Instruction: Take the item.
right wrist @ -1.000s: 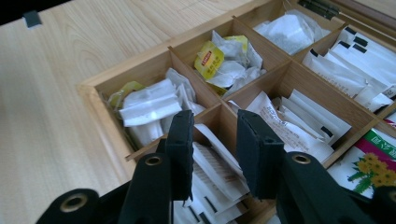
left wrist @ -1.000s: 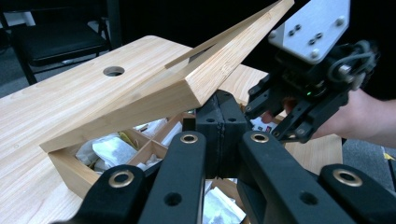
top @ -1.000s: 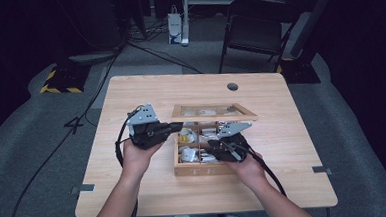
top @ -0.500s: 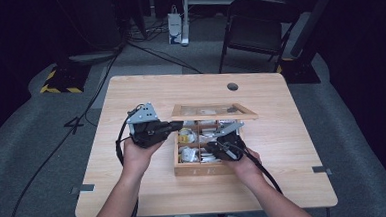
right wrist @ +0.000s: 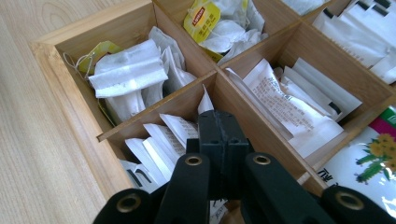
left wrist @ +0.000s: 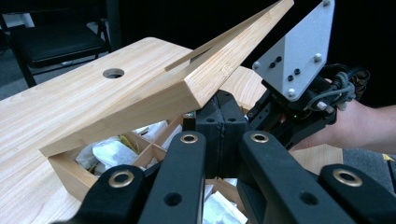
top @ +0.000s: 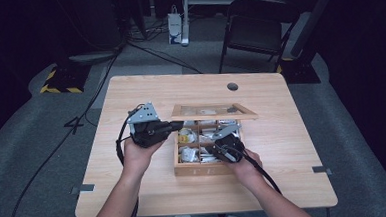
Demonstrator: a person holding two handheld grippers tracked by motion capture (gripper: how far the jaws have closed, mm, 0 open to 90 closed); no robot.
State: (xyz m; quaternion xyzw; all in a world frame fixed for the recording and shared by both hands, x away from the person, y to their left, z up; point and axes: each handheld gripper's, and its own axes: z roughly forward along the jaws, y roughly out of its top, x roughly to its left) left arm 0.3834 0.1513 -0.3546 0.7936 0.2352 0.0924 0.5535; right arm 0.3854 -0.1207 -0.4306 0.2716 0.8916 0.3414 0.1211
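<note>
Nearest, clenched tight with no gap between the jaws: right gripper (right wrist: 219,126), tips down inside the wooden tea box (right wrist: 60,74), just above the divider beside a front compartment of white paper sachets (right wrist: 128,70). Could not tell whether a sachet edge was pinched between those tips. Next compartment back: a yellow-tagged tea bag (right wrist: 201,18) on more white packets.

To the left, likewise closed: left gripper (left wrist: 222,112), wedged beneath the front edge of the hinged lid (left wrist: 140,93) and propping it tilted open over the box. Appeared to support from below rather than clamp.

From above, box (top: 201,169) at the middle of the table (top: 282,134), lid (top: 213,111) raised over its far half.

Judged as the picking step: lid held clear, one sachet about to be chosen. Next move would call for a steady left hand and a straight lift by the right, clear of the dividers and the lid.

Beyond, a cable hole (top: 232,86) in the tabletop and a folding chair (top: 257,30).
</note>
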